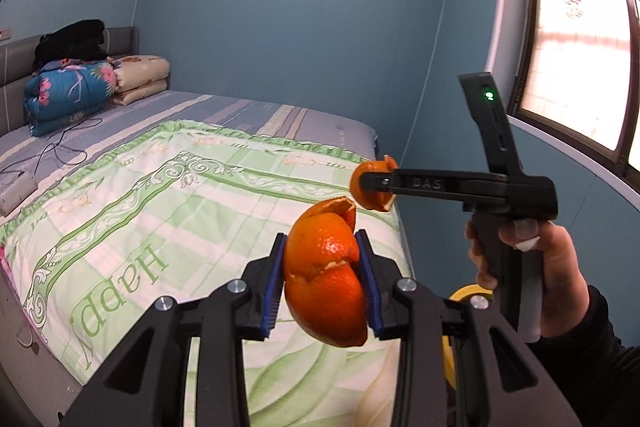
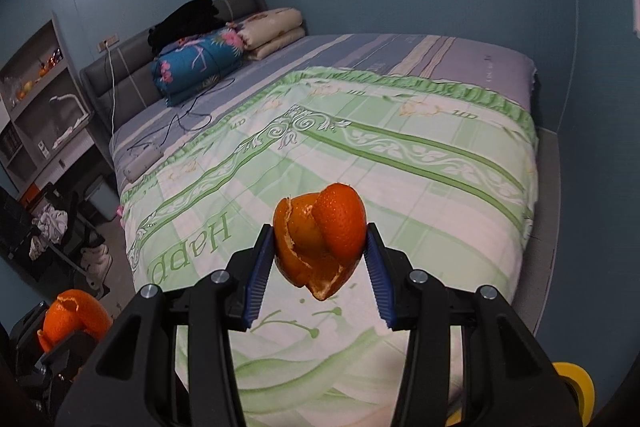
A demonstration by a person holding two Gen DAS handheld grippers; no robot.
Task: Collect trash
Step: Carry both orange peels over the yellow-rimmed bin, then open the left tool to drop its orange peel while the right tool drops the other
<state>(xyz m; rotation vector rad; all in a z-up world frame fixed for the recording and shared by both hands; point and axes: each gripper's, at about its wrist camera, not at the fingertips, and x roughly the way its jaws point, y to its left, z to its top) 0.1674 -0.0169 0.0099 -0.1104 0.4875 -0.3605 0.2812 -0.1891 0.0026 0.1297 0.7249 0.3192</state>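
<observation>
My left gripper [image 1: 322, 277] is shut on a large curled piece of orange peel [image 1: 326, 273], held in the air above the green bedspread [image 1: 168, 211]. My right gripper [image 2: 318, 261] is shut on a second piece of orange peel [image 2: 320, 241], also lifted over the bedspread [image 2: 400, 167]. The left wrist view also catches the right gripper [image 1: 370, 185] from the side, held by a hand [image 1: 548, 267], with its peel [image 1: 370, 203] at the tips. At the lower left of the right wrist view the left gripper's peel [image 2: 74, 317] shows.
Folded quilts [image 1: 68, 95] and a black garment [image 1: 72, 43] lie at the head of the bed, with a black cable [image 1: 64, 143] trailing across the sheet. A yellow tape roll [image 2: 576, 383] sits low at the right. Shelves [image 2: 36, 87] and clutter stand left of the bed. A window [image 1: 580, 39] is on the right.
</observation>
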